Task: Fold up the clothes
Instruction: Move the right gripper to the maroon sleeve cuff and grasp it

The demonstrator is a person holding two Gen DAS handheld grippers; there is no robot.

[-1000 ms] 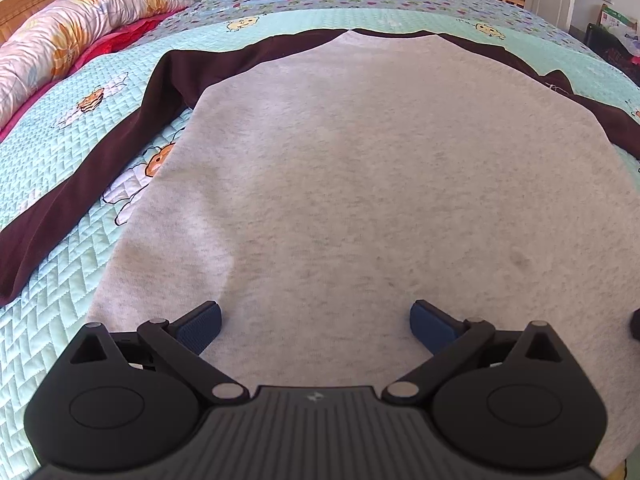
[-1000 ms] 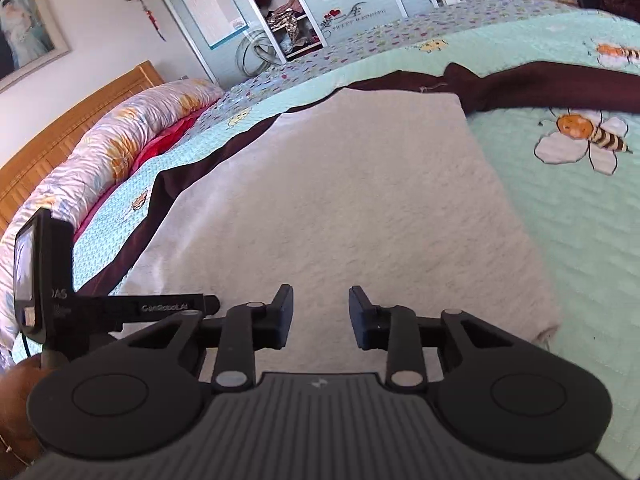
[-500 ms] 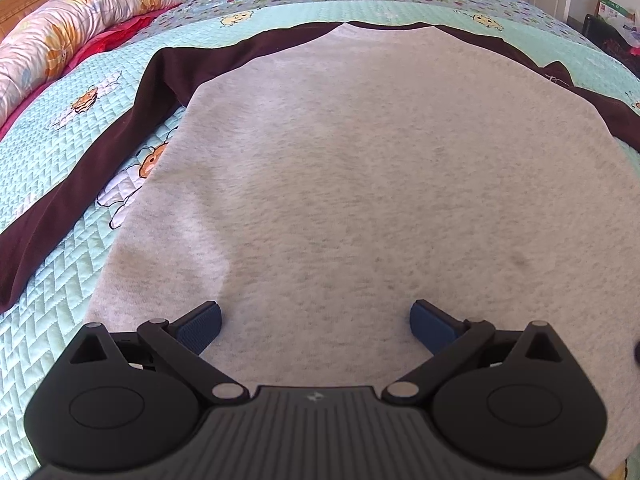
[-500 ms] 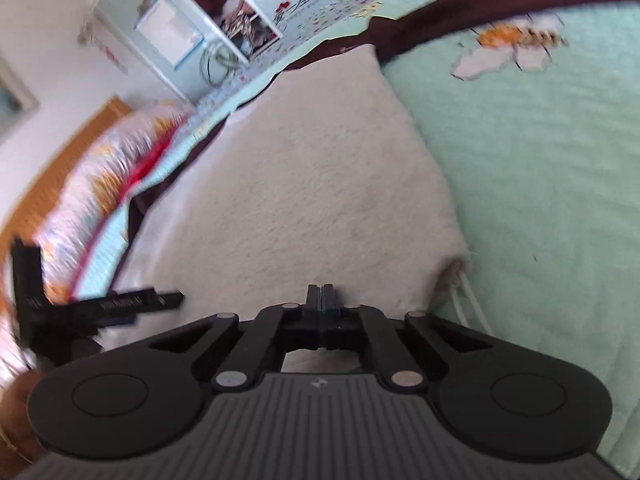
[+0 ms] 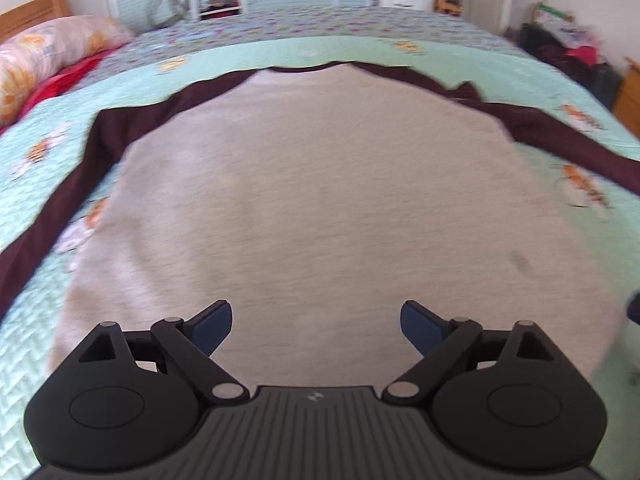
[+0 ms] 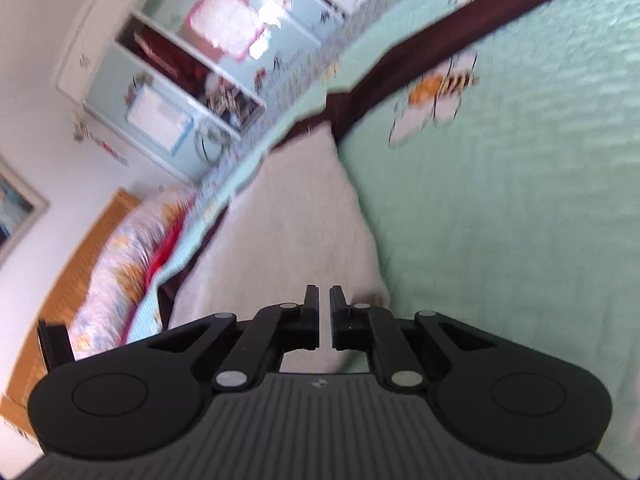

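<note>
A grey shirt (image 5: 320,208) with dark maroon sleeves (image 5: 60,200) lies spread flat on the mint-green quilt (image 6: 520,200) of the bed. The left gripper (image 5: 316,320) hangs over the shirt's near hem, its jaws wide apart but closing, nothing between them. The right gripper (image 6: 324,300) tilts over the shirt's side edge, its jaws a narrow slit apart and opening, with no cloth pinched between them.
</note>
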